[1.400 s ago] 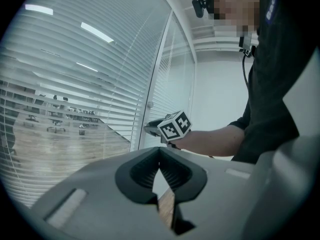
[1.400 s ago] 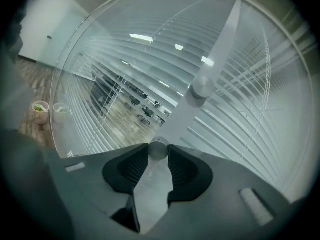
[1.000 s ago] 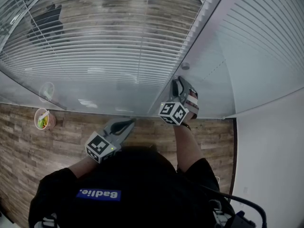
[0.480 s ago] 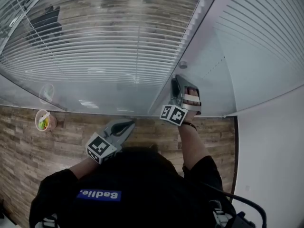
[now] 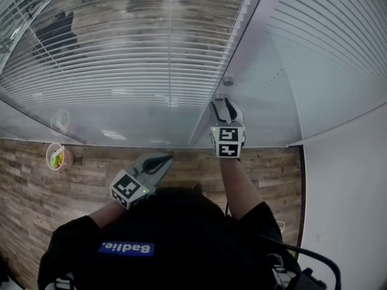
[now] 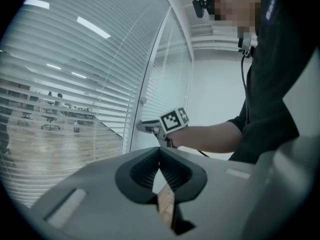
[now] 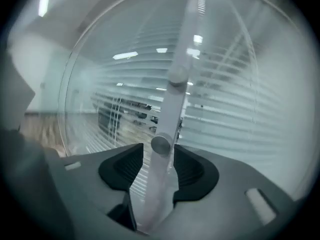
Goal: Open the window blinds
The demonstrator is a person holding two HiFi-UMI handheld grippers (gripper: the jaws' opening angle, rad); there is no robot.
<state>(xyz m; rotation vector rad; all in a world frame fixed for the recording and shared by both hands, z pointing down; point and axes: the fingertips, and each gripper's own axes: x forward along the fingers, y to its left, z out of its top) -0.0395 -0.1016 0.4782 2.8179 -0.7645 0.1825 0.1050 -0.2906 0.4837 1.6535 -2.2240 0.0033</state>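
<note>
Right claw [image 7: 159,151] just opened, pads flanking round knob [image 7: 160,144] on window frame post [image 5: 233,59] (not clamping); left claw [image 6: 160,156] closed, empty, well left of post.

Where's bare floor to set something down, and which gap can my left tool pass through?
Bare wood floor lies between the cup and the left tool, and again between the right arm and the white wall. It is crowded at the mullion, where the right tool, its jaws just opened, straddles the knob without pressing it.
</note>
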